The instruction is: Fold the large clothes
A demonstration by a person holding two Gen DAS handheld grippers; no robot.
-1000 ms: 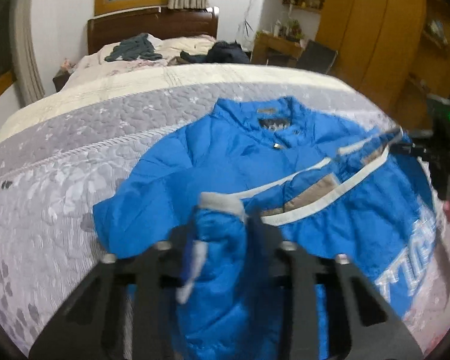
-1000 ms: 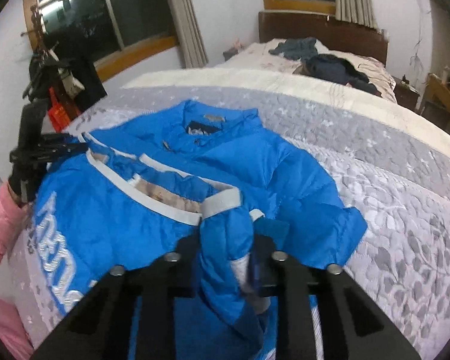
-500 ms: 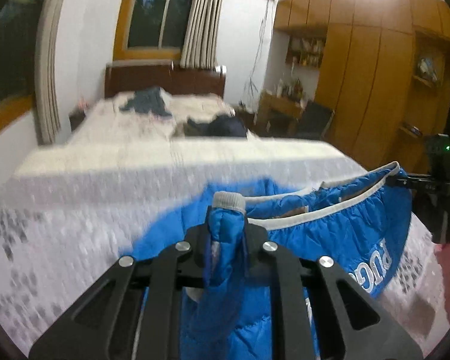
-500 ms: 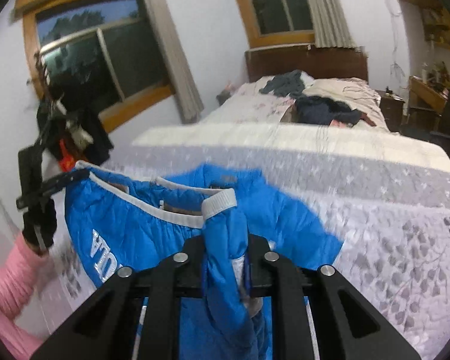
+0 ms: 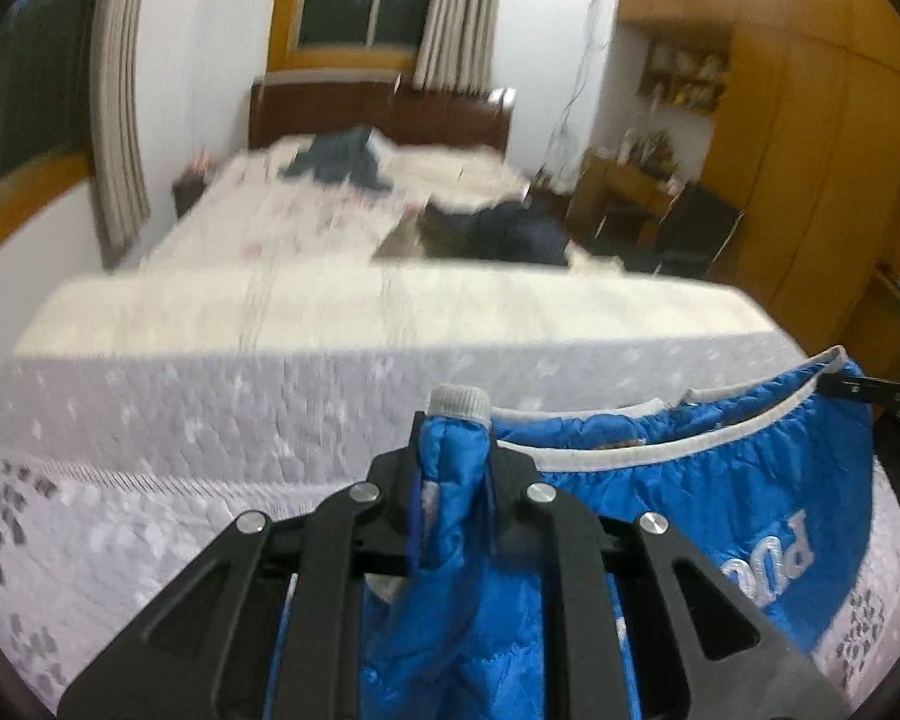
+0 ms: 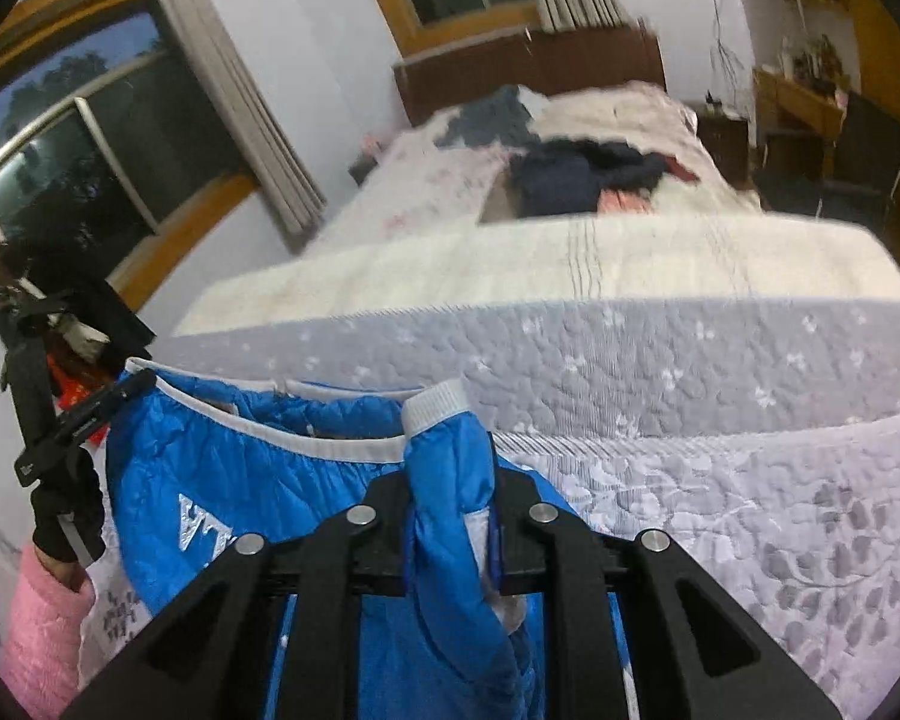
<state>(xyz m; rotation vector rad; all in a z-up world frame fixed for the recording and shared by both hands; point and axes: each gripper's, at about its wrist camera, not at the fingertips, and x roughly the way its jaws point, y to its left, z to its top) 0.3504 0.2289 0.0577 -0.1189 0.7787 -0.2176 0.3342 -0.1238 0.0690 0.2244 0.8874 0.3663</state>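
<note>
The blue jacket [image 5: 708,516] hangs stretched between our two grippers, lifted above the grey quilted bedspread [image 5: 222,420]. Our left gripper [image 5: 453,468] has its fingers pressed tight on a sleeve end, whose grey ribbed cuff [image 5: 459,401] sticks up just past the fingertips. Our right gripper [image 6: 450,483] pinches the other sleeve end the same way, its white ribbed cuff [image 6: 435,408] poking above the jaws. In each wrist view the jacket's white-trimmed edge runs from the held sleeve across to the opposite gripper, which clamps the far corner of the fabric. White lettering [image 5: 774,558] shows on the blue panel below that trim, and its lower part drapes down toward the bedspread. From the right wrist view we see our left hand in a black glove [image 6: 66,510] gripping its tool, with a pink sleeve [image 6: 45,618] beneath it. Farther back on the bed lie dark clothes [image 6: 582,174], and behind them stands a wooden headboard [image 6: 528,66]. Both views are somewhat blurred.
</note>
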